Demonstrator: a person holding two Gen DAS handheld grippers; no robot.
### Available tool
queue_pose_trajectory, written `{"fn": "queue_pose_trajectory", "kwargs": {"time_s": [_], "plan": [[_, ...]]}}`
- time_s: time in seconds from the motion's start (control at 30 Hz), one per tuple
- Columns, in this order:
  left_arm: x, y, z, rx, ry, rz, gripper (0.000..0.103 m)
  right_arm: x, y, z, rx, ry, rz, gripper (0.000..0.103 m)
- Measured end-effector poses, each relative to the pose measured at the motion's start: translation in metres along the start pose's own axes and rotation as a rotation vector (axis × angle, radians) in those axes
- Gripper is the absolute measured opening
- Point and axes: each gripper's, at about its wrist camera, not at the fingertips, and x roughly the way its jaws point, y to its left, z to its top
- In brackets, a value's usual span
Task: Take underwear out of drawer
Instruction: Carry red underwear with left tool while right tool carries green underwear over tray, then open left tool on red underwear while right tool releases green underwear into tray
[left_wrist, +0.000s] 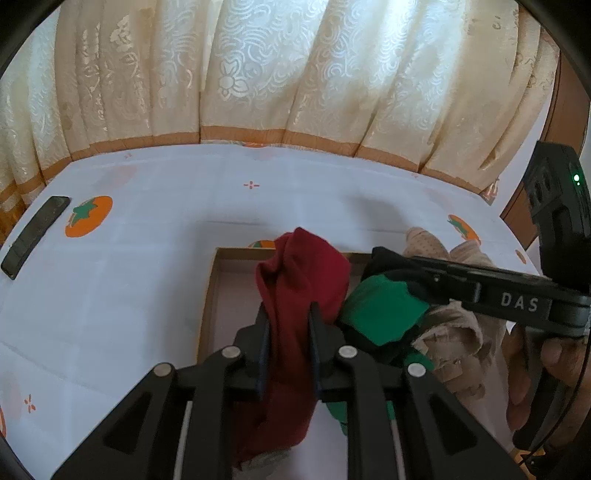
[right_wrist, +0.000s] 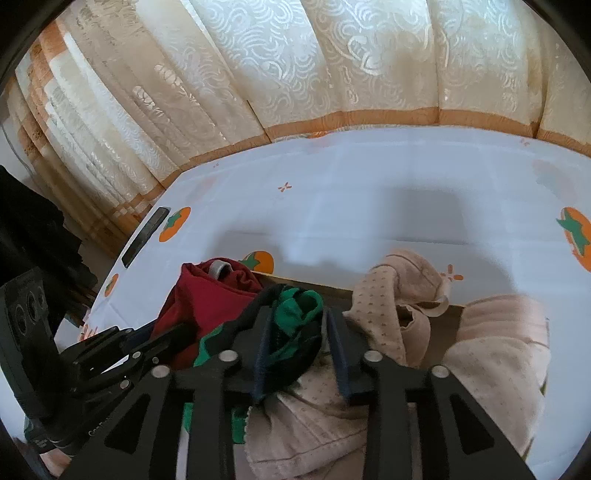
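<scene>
Nearest in the left wrist view, the left gripper (left_wrist: 288, 321) is closed tight on the red pair (left_wrist: 303, 280), its fingers pinching a bunched fold with cloth trailing below toward the camera and a lump standing up past the tips. It looks lifted clear of the box (left_wrist: 210, 295) floor, so the step in hand is most likely carrying it out. To do that well, keep the pinch firm, raise it straight until the hanging tail clears the left wall, then move left over the bare cloth (left_wrist: 147, 221).

Just right of it, the right gripper (right_wrist: 299, 332) has its fingers around the green pair (right_wrist: 295, 314), narrowed but with a gap showing; whether it truly grips is hard to tell. The green cloth lies touching the red one, so the two should be drawn apart slowly, or one may drag the other. The right side would do best to wait, or to close fully before lifting.

Right of the green pair, the beige pieces (right_wrist: 388, 317) are heaped over the box's right wall, partly spilling onto the table; a lift there could snag them.

Farther off on the left lies a phone (left_wrist: 35, 236), well clear of any set-down spot. Beyond the table hangs a curtain (left_wrist: 295, 74).
</scene>
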Motion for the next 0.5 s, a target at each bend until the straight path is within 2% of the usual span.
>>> {"fn": "queue_pose_trajectory", "kwargs": {"time_s": [0.1,0.5], "plan": [[-0.005,0.000,-0.002,-0.002,-0.010,0.003,0.027,-0.005,0.001,-0.001,-0.008,-0.012,-0.011,0.045],[-0.033,0.000,-0.011,-0.016,-0.072,-0.015,0.040,-0.034,0.013,-0.008,-0.025,-0.062,-0.002,0.050]]}}
